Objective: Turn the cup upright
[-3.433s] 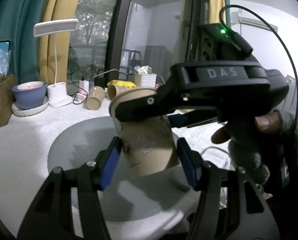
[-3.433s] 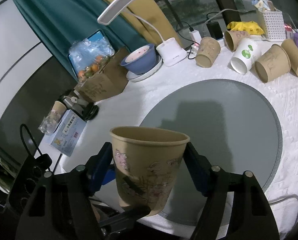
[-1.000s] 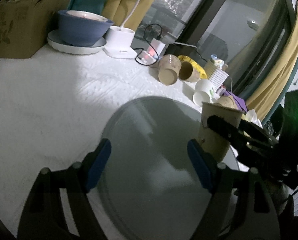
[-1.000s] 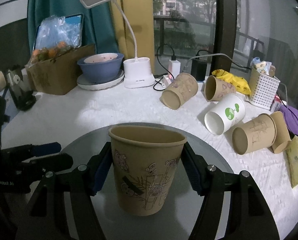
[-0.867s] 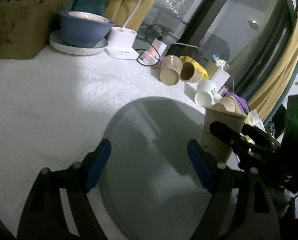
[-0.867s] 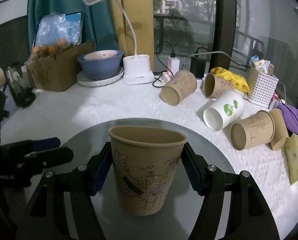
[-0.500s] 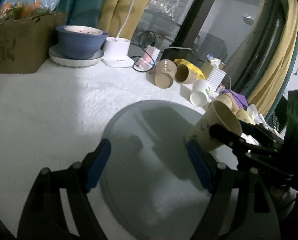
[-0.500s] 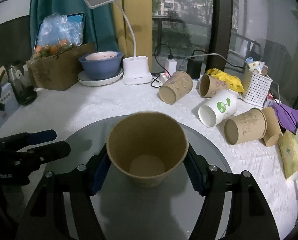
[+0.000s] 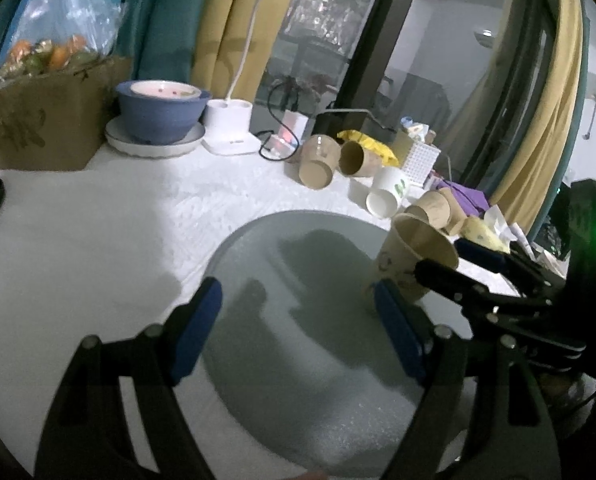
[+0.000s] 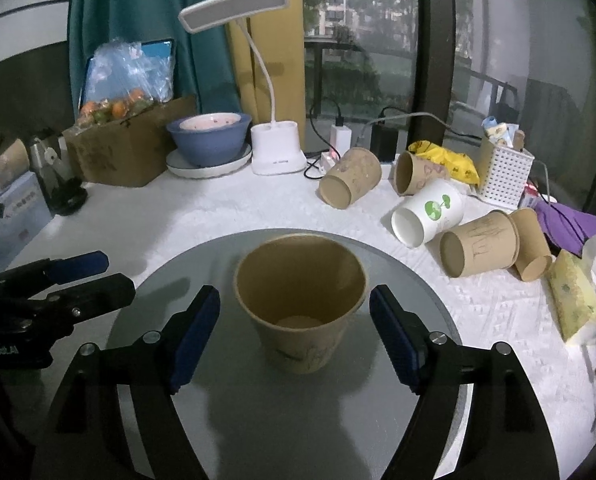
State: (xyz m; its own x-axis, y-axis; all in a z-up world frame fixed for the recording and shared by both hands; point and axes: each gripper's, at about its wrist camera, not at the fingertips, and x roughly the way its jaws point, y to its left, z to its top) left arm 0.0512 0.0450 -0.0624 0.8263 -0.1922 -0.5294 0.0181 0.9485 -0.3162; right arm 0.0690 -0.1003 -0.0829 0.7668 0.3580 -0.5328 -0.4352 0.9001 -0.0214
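Cup point(image 10: 301, 304) stands upright, mouth up, on the grey round mat point(image 10: 410, 420) mid-tabletop. Right gripper point(image 10: 293, 332) spread wide, fingers flanking the cup without touching (small gaps either side). Left gripper point(image 9: 298, 320) also spread, empty; cup at its right finger.

Grey round mat point(image 10: 398, 412) lying bare around upright cup point(image 10: 302, 300). Tipped cups point(image 10: 422, 208) crowding far right edge; lamp base point(image 10: 275, 154), blue bowl point(image 10: 209, 138) blocking back.

white table point(image 10: 217, 208), grey round mat point(image 10: 398, 400), cups point(image 10: 350, 186)
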